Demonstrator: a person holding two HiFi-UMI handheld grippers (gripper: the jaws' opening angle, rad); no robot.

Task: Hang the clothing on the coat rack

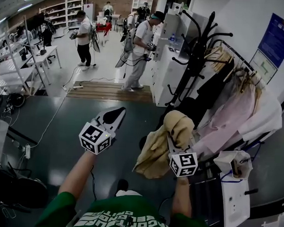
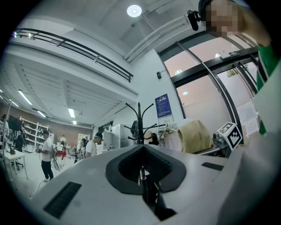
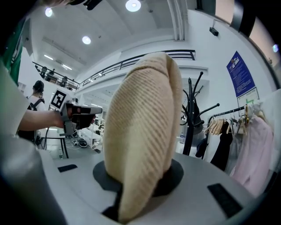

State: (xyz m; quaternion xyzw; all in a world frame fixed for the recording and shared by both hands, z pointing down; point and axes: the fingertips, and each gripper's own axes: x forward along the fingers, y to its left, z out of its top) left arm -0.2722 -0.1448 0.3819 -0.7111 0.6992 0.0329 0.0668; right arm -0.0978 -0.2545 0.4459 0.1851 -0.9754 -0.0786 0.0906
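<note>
My right gripper is shut on a beige knitted garment, which bunches over its jaws and hangs down to the left. In the right gripper view the garment fills the middle and hides the jaw tips. The black coat rack stands ahead and to the right, apart from the garment; it also shows as the coat rack right of the cloth. My left gripper is held up to the left of the garment, shut with nothing in it. In the left gripper view, the coat rack stands straight ahead.
A clothes rail with pink and white garments on hangers runs along the right wall behind the rack. A white cabinet stands beyond the rack. Two people stand further back. Desks line the left side.
</note>
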